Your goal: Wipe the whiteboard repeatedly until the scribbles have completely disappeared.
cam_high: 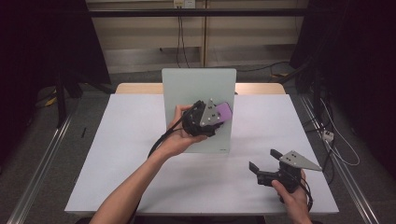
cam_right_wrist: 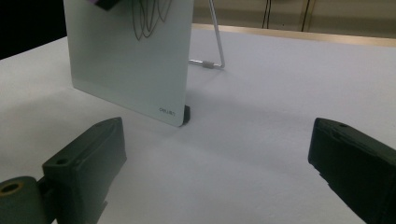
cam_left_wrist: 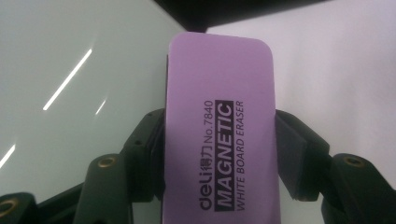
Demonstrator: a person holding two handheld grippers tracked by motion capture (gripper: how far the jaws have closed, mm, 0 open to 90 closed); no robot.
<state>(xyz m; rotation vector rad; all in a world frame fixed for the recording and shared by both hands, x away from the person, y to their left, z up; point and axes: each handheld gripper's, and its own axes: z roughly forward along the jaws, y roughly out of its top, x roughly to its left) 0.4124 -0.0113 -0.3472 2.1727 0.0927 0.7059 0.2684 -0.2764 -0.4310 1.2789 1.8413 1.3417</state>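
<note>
The left gripper [cam_high: 215, 113] clamps the eraser [cam_left_wrist: 219, 135] against the board [cam_high: 187, 86]; scribbles [cam_right_wrist: 150, 18] remain, so wiping looks unfinished; the right gripper [cam_high: 265, 162] idles wide open, empty, near the board.

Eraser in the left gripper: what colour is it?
Light purple, with black lettering; the eraser shows best in the left gripper view.

Probably a lab: a white-covered table [cam_high: 140, 177] between dark curtains [cam_high: 42, 42], floor rails [cam_high: 39, 163] and loose cables [cam_high: 336, 140].
</note>
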